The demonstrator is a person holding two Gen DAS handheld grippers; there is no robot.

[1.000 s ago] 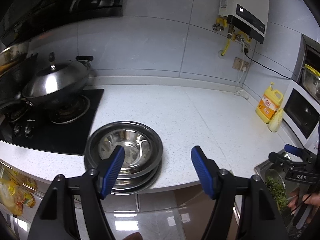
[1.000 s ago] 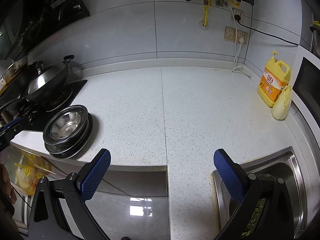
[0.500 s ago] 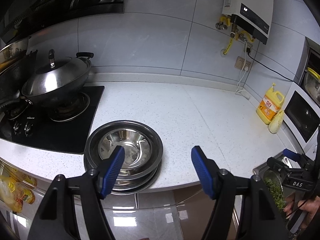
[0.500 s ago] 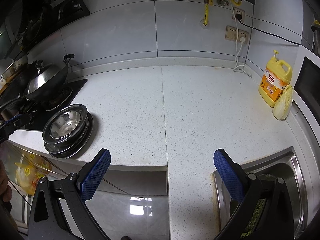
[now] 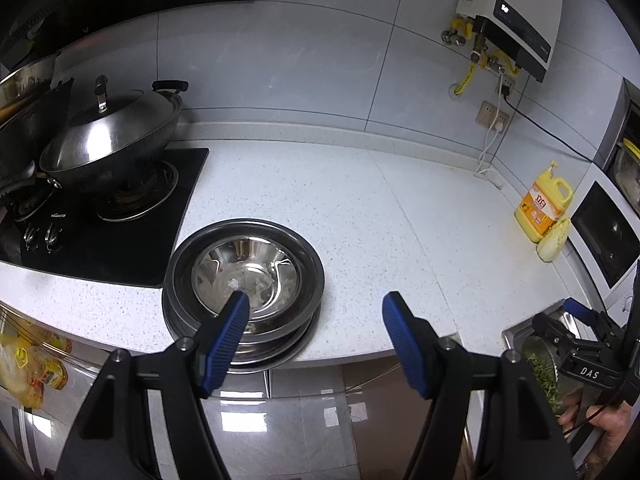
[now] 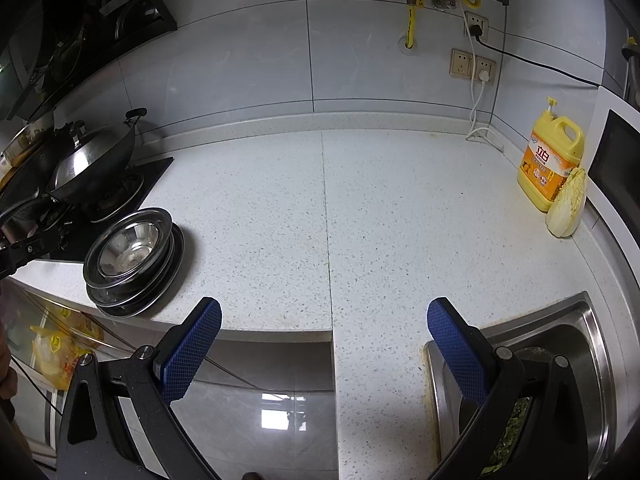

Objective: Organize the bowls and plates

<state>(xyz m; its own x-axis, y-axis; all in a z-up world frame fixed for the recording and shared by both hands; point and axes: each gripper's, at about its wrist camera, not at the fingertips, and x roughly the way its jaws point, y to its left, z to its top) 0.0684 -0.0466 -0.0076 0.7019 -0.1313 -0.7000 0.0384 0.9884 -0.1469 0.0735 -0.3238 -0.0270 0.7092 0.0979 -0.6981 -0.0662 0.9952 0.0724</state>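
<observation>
A stack of steel plates [image 5: 308, 264] with a steel bowl [image 5: 256, 276] nested on top sits at the front edge of the white counter, next to the hob; it also shows in the right wrist view [image 6: 132, 256]. My left gripper [image 5: 316, 312] is open and empty, just in front of the stack and above the counter edge. My right gripper [image 6: 324, 320] is open and empty, over the counter's front edge near the sink, well right of the stack. The right gripper also shows in the left wrist view [image 5: 576, 320].
A lidded wok [image 5: 108, 136] sits on the black hob [image 5: 120, 236] at left. A yellow detergent bottle [image 6: 550, 160] and a cabbage [image 6: 568, 204] stand at the far right. A steel sink [image 6: 568, 360] with greens is at front right. Wall sockets and a cable [image 6: 476, 92] are behind.
The left gripper has risen and tilted slightly, so the stack sits a little lower in its view. The right gripper has barely moved. Both stay open.
</observation>
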